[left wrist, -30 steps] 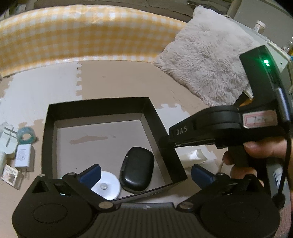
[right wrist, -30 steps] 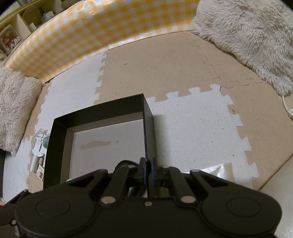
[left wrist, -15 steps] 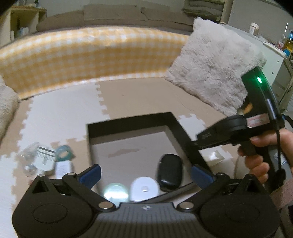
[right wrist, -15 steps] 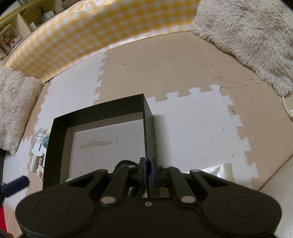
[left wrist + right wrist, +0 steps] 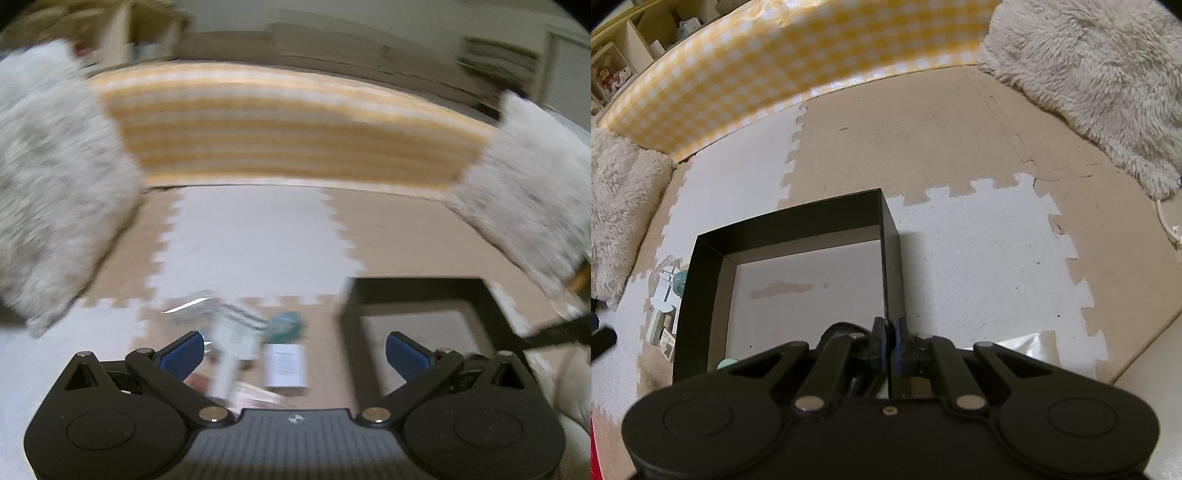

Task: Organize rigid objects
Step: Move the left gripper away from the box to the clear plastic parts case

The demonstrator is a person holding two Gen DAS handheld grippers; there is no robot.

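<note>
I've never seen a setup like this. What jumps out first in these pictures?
The black box on the foam floor mat, its right wall pinched by the right gripper. Left of it lies a blurry heap of small items, where the open left gripper points. A yellow checked cushion curves behind.

Our left gripper (image 5: 293,349) hangs low with its blue-padded fingers (image 5: 183,350) spread wide and nothing between them; its view is motion-blurred. Our right gripper (image 5: 889,345) has its fingers pressed together, clamped on the right wall of the black box (image 5: 891,258)
</note>
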